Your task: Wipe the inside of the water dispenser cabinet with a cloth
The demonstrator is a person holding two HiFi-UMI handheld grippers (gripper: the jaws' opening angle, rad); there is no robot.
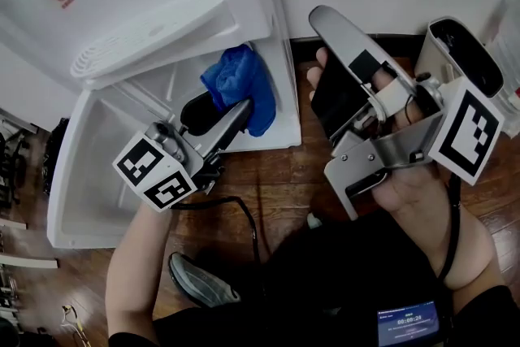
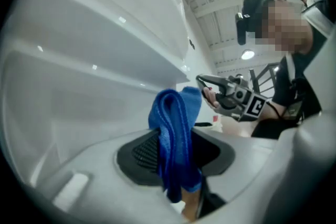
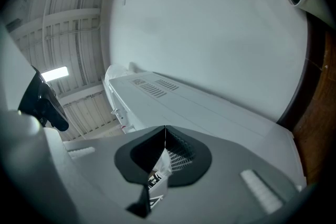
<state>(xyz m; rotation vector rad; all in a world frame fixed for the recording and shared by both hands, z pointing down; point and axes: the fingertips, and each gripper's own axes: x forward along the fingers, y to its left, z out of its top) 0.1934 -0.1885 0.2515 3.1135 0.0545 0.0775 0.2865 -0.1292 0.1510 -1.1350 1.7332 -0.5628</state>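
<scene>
We see the left gripper clamped on a blue cloth (soft fabric, folded into a thick loop), its dark, ridged jaws pinching the fold. The cloth hangs at the mouth of the white water dispenser cabinet, at 1 o'clock from the gripper's checkered marker cube. The cabinet door, a shallow tray shape in smooth white plastic, stands swung open at 8 o'clock from the cloth. The right gripper, at 3 o'clock from the cloth and well apart from it, has its 2 long grey jaws pressed together with nothing between. Brown wooden floorboards lie beneath both.
</scene>
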